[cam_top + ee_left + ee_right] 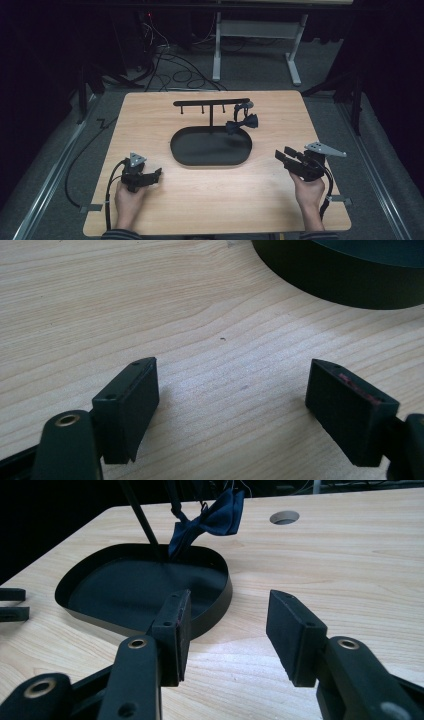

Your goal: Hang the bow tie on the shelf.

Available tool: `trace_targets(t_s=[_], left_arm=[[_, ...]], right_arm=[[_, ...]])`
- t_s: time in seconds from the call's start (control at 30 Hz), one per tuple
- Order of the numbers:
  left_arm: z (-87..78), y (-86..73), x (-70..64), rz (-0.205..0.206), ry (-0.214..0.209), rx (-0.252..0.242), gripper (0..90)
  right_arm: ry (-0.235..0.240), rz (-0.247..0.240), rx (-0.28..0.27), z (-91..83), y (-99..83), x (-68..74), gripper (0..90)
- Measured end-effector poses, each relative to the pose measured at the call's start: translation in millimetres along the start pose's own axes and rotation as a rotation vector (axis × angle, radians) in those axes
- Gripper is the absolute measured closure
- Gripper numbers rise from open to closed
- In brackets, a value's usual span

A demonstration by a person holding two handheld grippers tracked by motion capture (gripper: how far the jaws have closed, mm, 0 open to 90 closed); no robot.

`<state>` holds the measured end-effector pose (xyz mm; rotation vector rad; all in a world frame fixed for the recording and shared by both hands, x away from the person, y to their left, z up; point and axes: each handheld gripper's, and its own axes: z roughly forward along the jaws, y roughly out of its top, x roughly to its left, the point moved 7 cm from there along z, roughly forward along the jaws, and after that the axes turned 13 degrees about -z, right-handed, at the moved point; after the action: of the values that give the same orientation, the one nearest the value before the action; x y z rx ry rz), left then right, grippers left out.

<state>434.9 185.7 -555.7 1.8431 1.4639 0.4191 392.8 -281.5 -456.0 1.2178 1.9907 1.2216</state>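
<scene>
Hanging bow tie [210, 522], strap top cropped

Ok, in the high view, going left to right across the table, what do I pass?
Left hand-held gripper → black oval tray → dark bow tie hanging from the rack → right hand-held gripper.
</scene>
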Motion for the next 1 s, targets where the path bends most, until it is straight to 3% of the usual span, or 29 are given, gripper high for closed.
trace_targets(t_s=[1.0], left_arm=[[0.1,0.1,-0.1,-0.002,0.000,-0.002,21.7]], right_arm=[[0.016,0.001,0.047,34.4,-12.9,7.7,54.6]])
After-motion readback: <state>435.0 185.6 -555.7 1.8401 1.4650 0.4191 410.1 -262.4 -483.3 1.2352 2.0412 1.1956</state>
